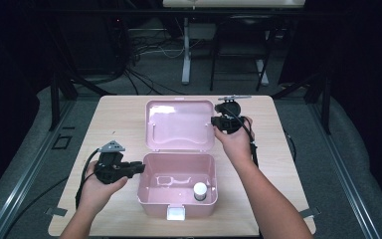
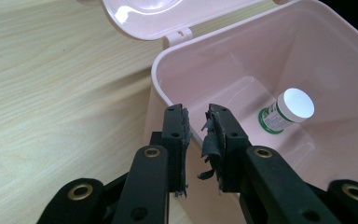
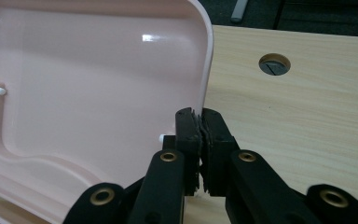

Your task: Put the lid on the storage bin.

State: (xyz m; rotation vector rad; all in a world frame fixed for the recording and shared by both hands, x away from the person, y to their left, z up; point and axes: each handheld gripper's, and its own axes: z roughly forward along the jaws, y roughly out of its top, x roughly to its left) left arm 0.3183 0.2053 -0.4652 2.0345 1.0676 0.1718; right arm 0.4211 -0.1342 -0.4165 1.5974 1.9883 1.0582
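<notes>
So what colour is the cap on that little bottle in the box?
White cap, clearest in the left gripper view.

Pink box (image 1: 177,191) — lid (image 1: 180,124) open, upright.

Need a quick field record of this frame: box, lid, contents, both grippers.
box: pink box on the wooden table, open
lid: pink lid swung back, inner side showing
contents: small white-capped bottle, upright at the box's right end
left gripper: jaws astride the box's left wall, a gap showing between the pads
right gripper: shut on the lid's right edge
</notes>
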